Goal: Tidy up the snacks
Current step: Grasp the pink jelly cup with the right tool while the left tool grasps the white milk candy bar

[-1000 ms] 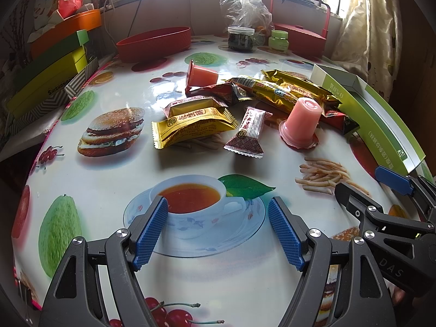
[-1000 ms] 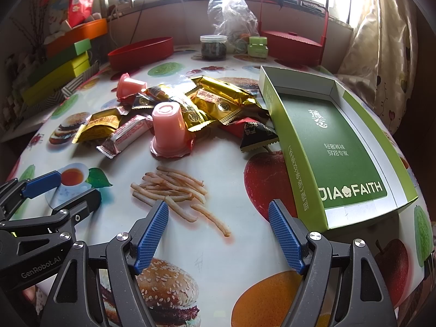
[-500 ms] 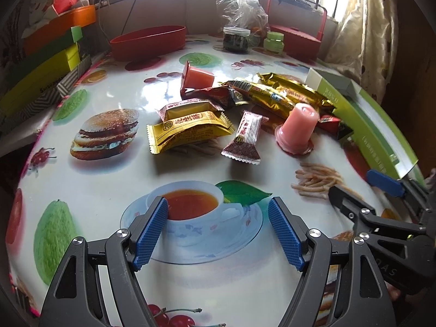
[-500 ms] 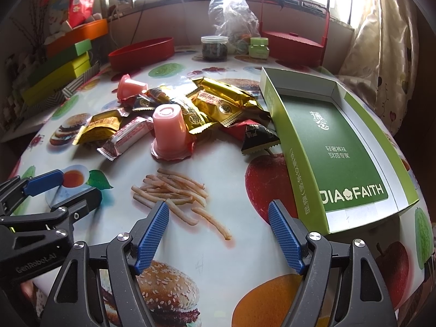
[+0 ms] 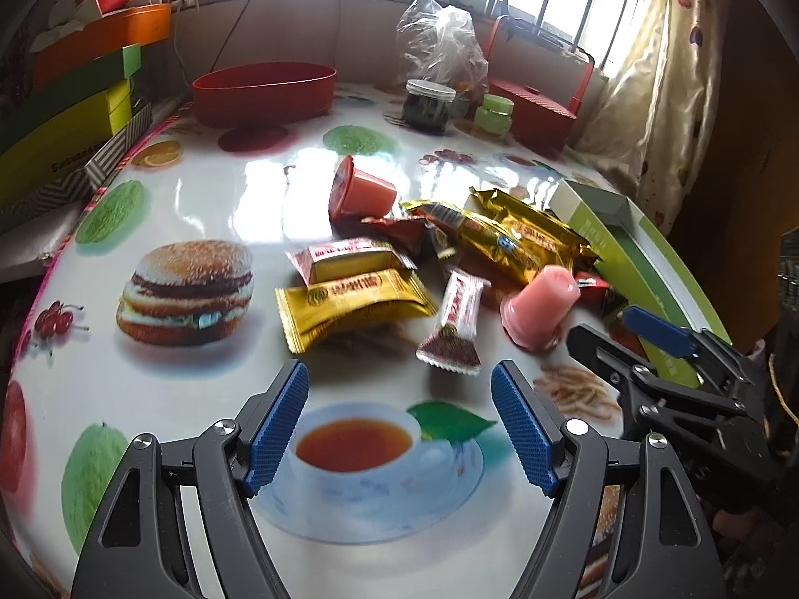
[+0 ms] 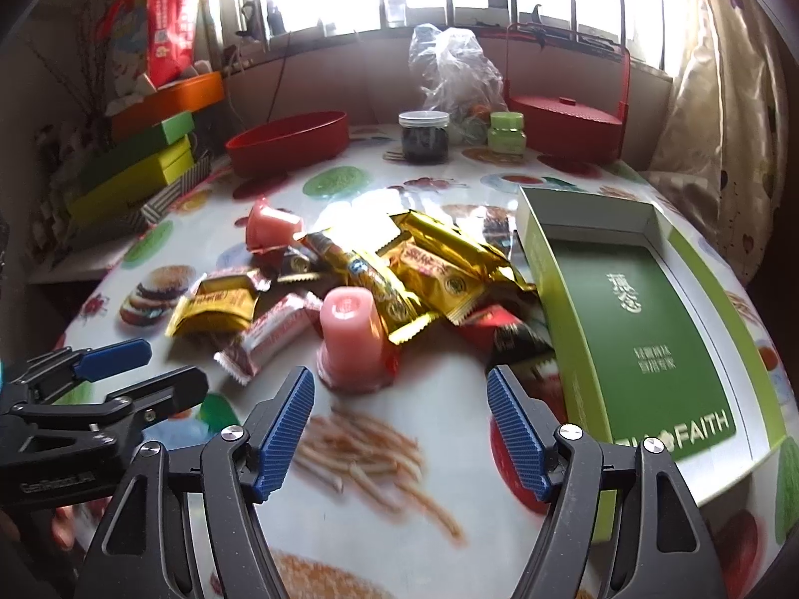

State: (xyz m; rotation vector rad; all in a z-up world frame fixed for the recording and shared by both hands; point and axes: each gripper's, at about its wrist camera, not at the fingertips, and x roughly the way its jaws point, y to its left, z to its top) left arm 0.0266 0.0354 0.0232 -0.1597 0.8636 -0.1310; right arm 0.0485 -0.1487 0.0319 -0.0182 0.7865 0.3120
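A pile of wrapped snacks lies mid-table: gold packets (image 5: 349,307) (image 6: 439,269), a red-and-white bar (image 5: 457,322) (image 6: 272,332), an upturned pink jelly cup (image 5: 537,307) (image 6: 352,337) and a second jelly cup on its side (image 5: 359,194) (image 6: 272,227). An open green box (image 6: 644,324) (image 5: 634,264) lies right of the pile. My left gripper (image 5: 399,424) is open and empty, just short of the gold packet and bar. My right gripper (image 6: 399,424) is open and empty, right in front of the upturned jelly cup.
A red oval tub (image 5: 264,92) (image 6: 289,142), a dark jar (image 6: 423,137), a small green jar (image 6: 505,132), a plastic bag (image 6: 457,77) and a red carry box (image 6: 567,125) stand at the back. Stacked coloured boxes (image 5: 65,115) line the left edge. The tablecloth has printed food pictures.
Both grippers have moved forward toward the snack pile; the snacks and the green box look larger and nearer. Both stayed open. Nothing on the table has moved.
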